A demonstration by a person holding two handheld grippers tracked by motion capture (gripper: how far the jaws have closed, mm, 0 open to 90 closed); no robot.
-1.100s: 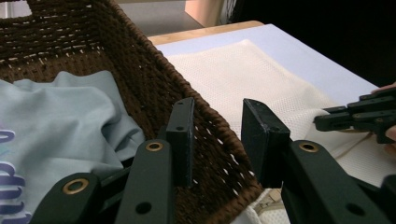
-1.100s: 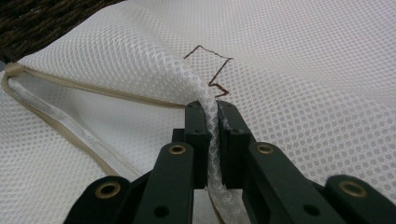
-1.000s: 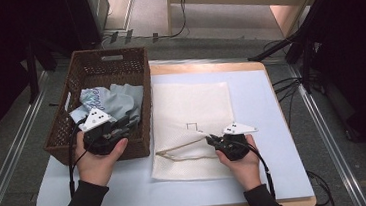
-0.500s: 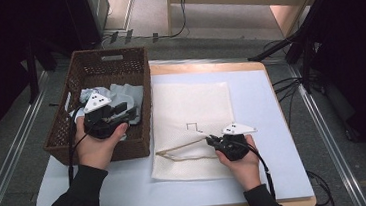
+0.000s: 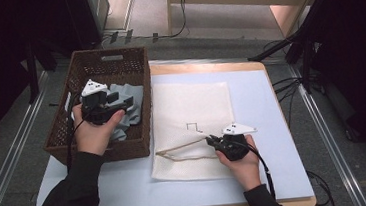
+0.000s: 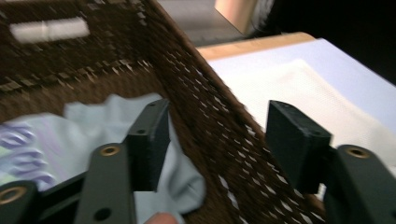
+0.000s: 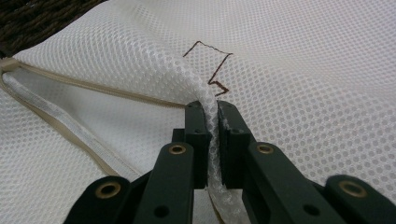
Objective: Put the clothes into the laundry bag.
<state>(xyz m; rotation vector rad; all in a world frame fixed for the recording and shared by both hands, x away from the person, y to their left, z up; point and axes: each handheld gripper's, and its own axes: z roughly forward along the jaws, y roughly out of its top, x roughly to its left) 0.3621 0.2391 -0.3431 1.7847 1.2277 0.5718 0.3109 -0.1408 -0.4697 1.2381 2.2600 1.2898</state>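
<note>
A: Right hand-held gripper (image 5: pixel 213 141) — doing what?

B: Clamping down on the white mesh bag (image 5: pixel 191 102), jaws pinched tight on a raised fold of mesh near the bag's open zip edge (image 7: pixel 88 135). Pulling that top layer up a bit. Sitting near the worktop's front edge, approx. mid-width.

A: And the bag itself?

B: Lying flat on the blue worktop (image 5: pixel 273 125), just beside the brown wicker basket (image 5: pixel 110 64), which is taking up the worktop's left edge. Showing a small dark zigzag mark (image 5: pixel 193 127) on the top layer.

A: Left hand-held gripper (image 5: pixel 125 100)?

B: Hovering inside the basket, over the pale grey-blue cloth (image 5: pixel 129 112). Jaws having just been opening, now standing apart w/ nothing pressed between the pads. In the left gripper view, straddling the basket's right wall (image 6: pixel 210 126): one jaw over the cloth, the other toward the bag side. Pointing toward the worktop's right edge.

A: Cloth touching a pad?

B: Not telling for sure, too blurred. Looking loose, bunched in the basket bottom.
</note>
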